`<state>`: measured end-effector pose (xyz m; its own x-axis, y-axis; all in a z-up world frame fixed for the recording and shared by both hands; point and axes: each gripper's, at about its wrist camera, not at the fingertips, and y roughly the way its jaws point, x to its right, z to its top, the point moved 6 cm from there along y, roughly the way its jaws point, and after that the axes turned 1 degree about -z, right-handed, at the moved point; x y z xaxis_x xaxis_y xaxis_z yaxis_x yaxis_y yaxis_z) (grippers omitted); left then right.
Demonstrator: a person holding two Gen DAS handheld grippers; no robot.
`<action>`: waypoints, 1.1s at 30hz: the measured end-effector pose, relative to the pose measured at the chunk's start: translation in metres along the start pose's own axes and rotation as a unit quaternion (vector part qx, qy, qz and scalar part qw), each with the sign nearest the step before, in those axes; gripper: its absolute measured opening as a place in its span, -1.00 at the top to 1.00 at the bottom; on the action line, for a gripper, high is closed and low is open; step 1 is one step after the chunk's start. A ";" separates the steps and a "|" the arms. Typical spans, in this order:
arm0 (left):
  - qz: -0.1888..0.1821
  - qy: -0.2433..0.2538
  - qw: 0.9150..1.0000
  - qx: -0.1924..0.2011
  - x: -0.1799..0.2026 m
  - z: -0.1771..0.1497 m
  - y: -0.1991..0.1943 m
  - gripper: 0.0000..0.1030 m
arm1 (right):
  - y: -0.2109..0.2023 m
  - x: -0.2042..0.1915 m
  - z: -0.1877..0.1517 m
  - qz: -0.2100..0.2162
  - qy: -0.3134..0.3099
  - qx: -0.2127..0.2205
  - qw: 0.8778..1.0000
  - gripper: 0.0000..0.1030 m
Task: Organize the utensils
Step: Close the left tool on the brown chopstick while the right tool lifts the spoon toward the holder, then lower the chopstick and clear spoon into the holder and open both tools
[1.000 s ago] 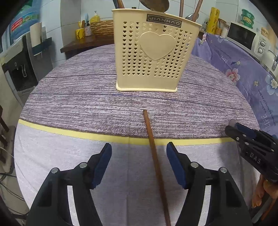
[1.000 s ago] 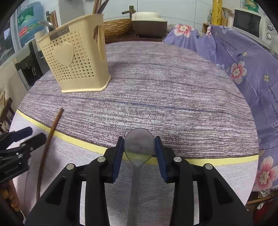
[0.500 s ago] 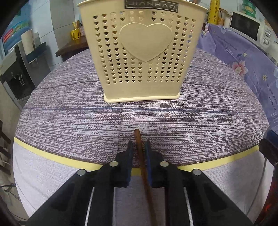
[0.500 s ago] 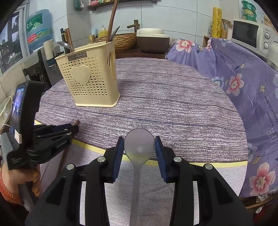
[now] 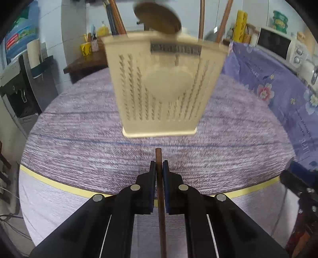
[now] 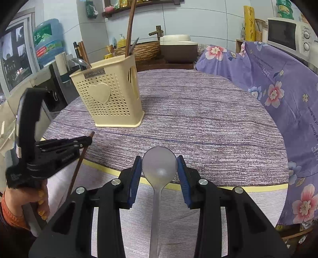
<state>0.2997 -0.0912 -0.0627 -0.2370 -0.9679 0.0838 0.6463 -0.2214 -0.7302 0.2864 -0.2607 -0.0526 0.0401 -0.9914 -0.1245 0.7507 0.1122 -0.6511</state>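
left tool: pressed together on a thin brown wooden stick, its blue pads touching the stick on both sides; the stick's blunt tip pokes out just past the pads, and the rest runs back between the black arms to the bottom edge of the view.
left tool seen from the right wrist: it sits at the left edge, held by a hand with yellow-painted nails; the stick slants down from the tip, lifted off the surface.
right tool: pinching a grey metal spoon; the blue pads touch the two sides of the bowl, bowl forward, handle running back between the arms.
utensil holder: cream plastic, perforated with small hearts, one big solid heart on the front and a dark name plate near the rim; it stands upright on the surface, straight ahead of the left tool and blurred in that view. in the right wrist view it stands to the left and well ahead.
inside the holder: a wooden spoon or ladle bowl, several brown sticks and a metal spoon rise above the rim; which compartment each sits in, cannot tell.
surface: round, covered with a purple-grey streaked cloth that has a yellow band near the front edge.
background: a purple floral cloth at the right, a white microwave, a water bottle at the left.
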 end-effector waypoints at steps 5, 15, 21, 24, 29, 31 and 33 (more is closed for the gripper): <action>-0.020 -0.008 0.998 0.062 -0.009 0.024 -0.057 0.84 | -0.023 -0.003 0.013 0.025 -0.001 0.019 1.000 0.28; -0.038 -0.017 0.990 0.138 -0.027 0.051 -0.133 0.85 | -0.060 -0.015 0.037 0.047 -0.016 0.047 0.998 0.29; -0.036 -0.014 0.988 0.147 -0.025 0.053 -0.136 0.85 | -0.060 -0.028 0.042 0.050 -0.031 0.048 0.997 0.29; -0.037 -0.012 0.988 0.153 -0.026 0.053 -0.140 0.85 | -0.059 -0.029 0.040 0.052 -0.034 0.044 0.997 0.29; -0.044 -0.007 0.986 0.160 -0.029 0.055 -0.149 0.85 | -0.059 -0.030 0.041 0.070 -0.028 0.039 0.996 0.29; -0.049 -0.006 0.985 0.162 -0.030 0.059 -0.152 0.85 | -0.060 -0.030 0.046 0.080 -0.026 0.043 0.996 0.29; -0.052 -0.006 0.984 0.170 -0.033 0.068 -0.158 0.85 | -0.063 -0.031 0.053 0.089 -0.027 0.048 0.995 0.29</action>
<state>0.2549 -0.0327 0.0961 -0.3073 -0.9388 0.1556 0.8250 -0.3443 -0.4482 0.2730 -0.2406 0.0323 0.2110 -0.9589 -0.1897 0.7881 0.2817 -0.5474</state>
